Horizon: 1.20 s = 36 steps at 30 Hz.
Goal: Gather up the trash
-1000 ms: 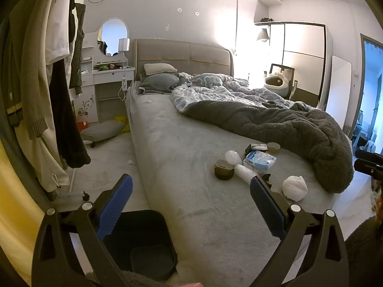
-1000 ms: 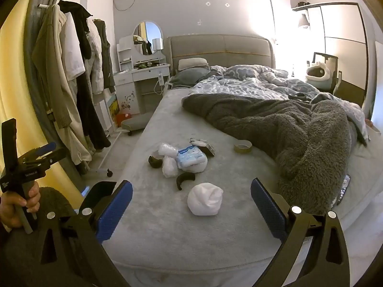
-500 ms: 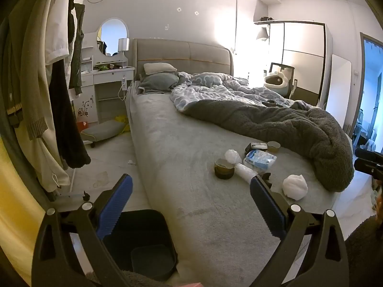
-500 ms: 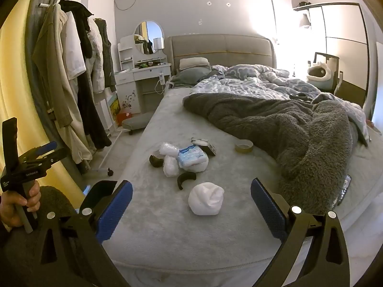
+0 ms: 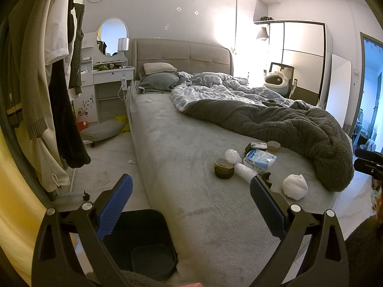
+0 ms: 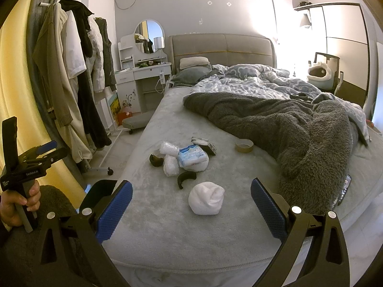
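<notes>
Grey plush bed [image 6: 148,234], near end: carries the litter.

Item 1. White crumpled wad [image 6: 206,201], roundish, no clear long axis. Nearest piece; lies just ahead of the right gripper [image 6: 191,205], about on its centre line, between the lines of the two blue pads. In the left wrist view the wad [image 5: 295,186] sits far over to the right, beyond the right pad.

Item 2. Cluster further up the bed: blue-and-white packet [image 6: 193,158], two clear plastic wraps [image 6: 171,165], dark tape roll [image 6: 156,159], curved black scrap [image 6: 184,178], small box [image 6: 204,144]. A brown tape roll [image 6: 244,146] lies apart to the right, near the dark grey blanket [image 6: 301,141].

Item 3. Black bin [image 5: 143,244], on the floor at the left near corner of the bed, directly under the left gripper [image 5: 191,205].

Grippers: both have jaws spread wide, holding nothing. The left one is seen from the right wrist view, held in a hand [image 6: 16,203] at far left.

Judgement: the right gripper is the nearer to the wad and is squarely lined up; a straight reach forward and down should bracket it. The left is better placed for the bin than for any pick. No collection has yet begun.
</notes>
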Each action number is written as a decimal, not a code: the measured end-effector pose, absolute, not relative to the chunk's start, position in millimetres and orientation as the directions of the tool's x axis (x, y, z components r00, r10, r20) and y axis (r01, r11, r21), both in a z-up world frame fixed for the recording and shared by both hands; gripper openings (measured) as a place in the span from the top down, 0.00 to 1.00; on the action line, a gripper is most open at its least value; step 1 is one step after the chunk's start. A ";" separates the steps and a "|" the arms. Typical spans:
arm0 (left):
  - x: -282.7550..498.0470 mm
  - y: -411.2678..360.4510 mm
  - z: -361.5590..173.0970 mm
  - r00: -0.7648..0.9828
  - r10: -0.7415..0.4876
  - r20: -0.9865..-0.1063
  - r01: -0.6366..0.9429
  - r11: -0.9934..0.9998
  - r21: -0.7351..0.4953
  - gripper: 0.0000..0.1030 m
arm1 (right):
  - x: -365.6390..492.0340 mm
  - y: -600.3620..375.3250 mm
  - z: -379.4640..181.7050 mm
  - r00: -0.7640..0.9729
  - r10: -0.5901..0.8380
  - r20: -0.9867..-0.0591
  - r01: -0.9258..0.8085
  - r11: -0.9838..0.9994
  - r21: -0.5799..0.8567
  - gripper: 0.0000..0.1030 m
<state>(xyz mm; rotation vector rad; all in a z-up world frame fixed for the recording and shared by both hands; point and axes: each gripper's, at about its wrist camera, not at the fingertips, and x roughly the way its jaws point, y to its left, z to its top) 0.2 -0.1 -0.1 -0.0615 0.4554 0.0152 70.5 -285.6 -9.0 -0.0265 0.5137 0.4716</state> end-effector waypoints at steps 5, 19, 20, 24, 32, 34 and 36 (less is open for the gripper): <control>0.2 0.0 -0.1 0.898 0.001 -0.440 -0.028 0.998 -0.056 0.03 | 70.5 -285.3 -9.0 0.766 0.427 -0.480 -0.441 0.893 0.092 0.03; 0.1 0.1 -0.1 0.896 0.002 -0.444 -0.028 0.998 -0.052 0.03 | 70.2 -284.9 -8.8 0.766 0.427 -0.480 -0.441 0.893 0.091 0.03; -0.3 0.5 0.1 0.896 0.002 -0.443 -0.028 0.998 -0.053 0.03 | 70.2 -284.9 -8.8 0.766 0.427 -0.481 -0.441 0.893 0.091 0.03; -1.0 2.1 0.3 0.897 0.001 -0.442 -0.030 0.998 -0.059 0.03 | 70.1 -284.5 -8.8 0.766 0.426 -0.482 -0.440 0.893 0.090 0.03; -0.7 5.0 -0.2 0.893 0.008 -0.450 -0.045 0.996 -0.072 0.03 | 70.0 -284.1 -9.0 0.766 0.426 -0.482 -0.441 0.893 0.090 0.03; -1.6 5.8 -0.2 0.894 0.006 -0.449 -0.044 0.996 -0.074 0.03 | 70.0 -284.1 -9.2 0.765 0.426 -0.482 -0.441 0.893 0.090 0.03; -1.4 5.8 -0.1 0.893 0.003 -0.451 -0.041 0.996 -0.074 0.03 | 70.1 -284.3 -9.3 0.766 0.426 -0.482 -0.441 0.893 0.090 0.03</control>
